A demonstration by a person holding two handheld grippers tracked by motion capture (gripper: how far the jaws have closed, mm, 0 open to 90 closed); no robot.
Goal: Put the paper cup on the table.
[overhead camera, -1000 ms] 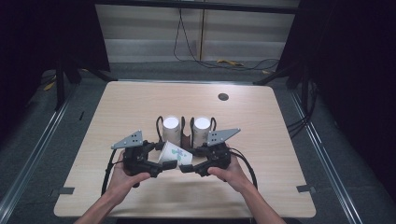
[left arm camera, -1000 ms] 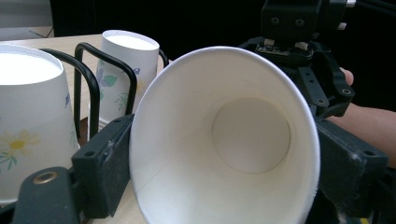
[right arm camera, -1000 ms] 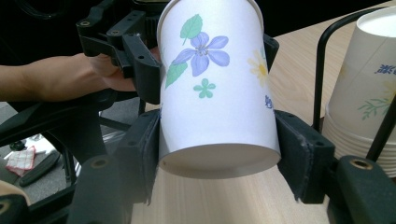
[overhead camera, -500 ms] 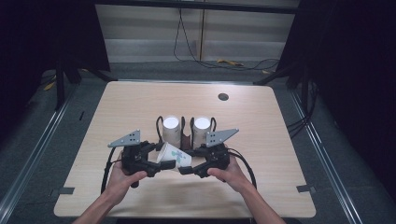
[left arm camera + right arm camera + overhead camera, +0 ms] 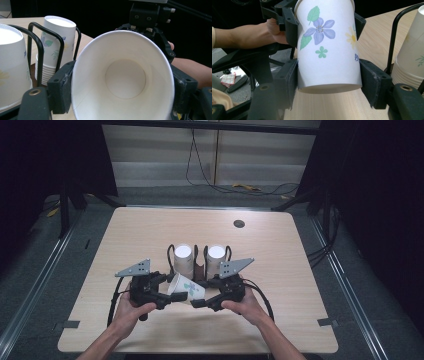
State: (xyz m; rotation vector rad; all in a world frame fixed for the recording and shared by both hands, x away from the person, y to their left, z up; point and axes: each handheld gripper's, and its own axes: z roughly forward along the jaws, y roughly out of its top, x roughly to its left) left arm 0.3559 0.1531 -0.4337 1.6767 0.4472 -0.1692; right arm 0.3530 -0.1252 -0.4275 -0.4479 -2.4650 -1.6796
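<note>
i have one paper cup [image 5: 184, 287] lying on its side just above the table [image 5: 280, 250], caught between both claws near the front edge. my left claw [image 5: 167, 292] is closed on its rim end, and i look straight into the cup's white inside [image 5: 125, 77]. my right claw [image 5: 197, 297] pinches the base end [image 5: 329, 67], flowers facing me. behind it stand two stacks of cups [image 5: 183, 259] in a black wire rack [image 5: 198, 262].
</note>
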